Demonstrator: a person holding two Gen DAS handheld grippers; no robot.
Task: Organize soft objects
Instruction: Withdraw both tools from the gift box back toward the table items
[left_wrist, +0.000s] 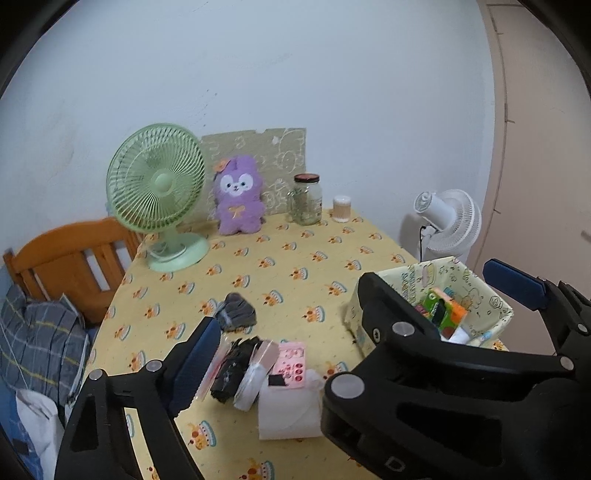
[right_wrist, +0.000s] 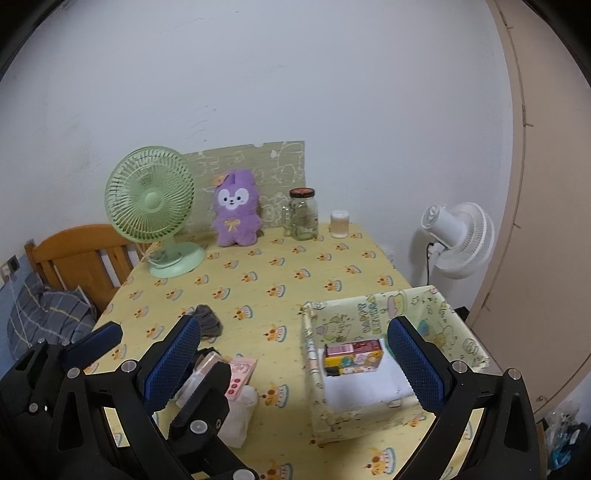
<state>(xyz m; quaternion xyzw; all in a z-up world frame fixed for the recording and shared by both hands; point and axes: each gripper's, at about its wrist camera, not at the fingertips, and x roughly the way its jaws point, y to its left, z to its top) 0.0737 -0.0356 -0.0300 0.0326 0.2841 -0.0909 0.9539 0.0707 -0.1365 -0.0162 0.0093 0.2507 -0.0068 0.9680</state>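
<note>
I am holding both tongs spread wide and empty above the near edge of the surface: the left tongs are hovering over a small pile, the right tongs are straddling the near wall of the fabric bin. The soft things I am tracking are lying apart: a grey sock bundle sitting alone on the yellow cloth, a black bundle wedged in the pile beside a white folded cloth, and a purple plush rabbit propped upright at the back wall, between the green fan and the glass jar. The bin is already holding a white cloth layer and 1 colourful carton lying on it. I am judging the risks: reaching for the black bundle could drag the pink card and the flat case beside it off the edge, since they are touching; reaching for the rabbit could knock the jar; and pressing on the bin's soft wall could fold it inward.
</note>
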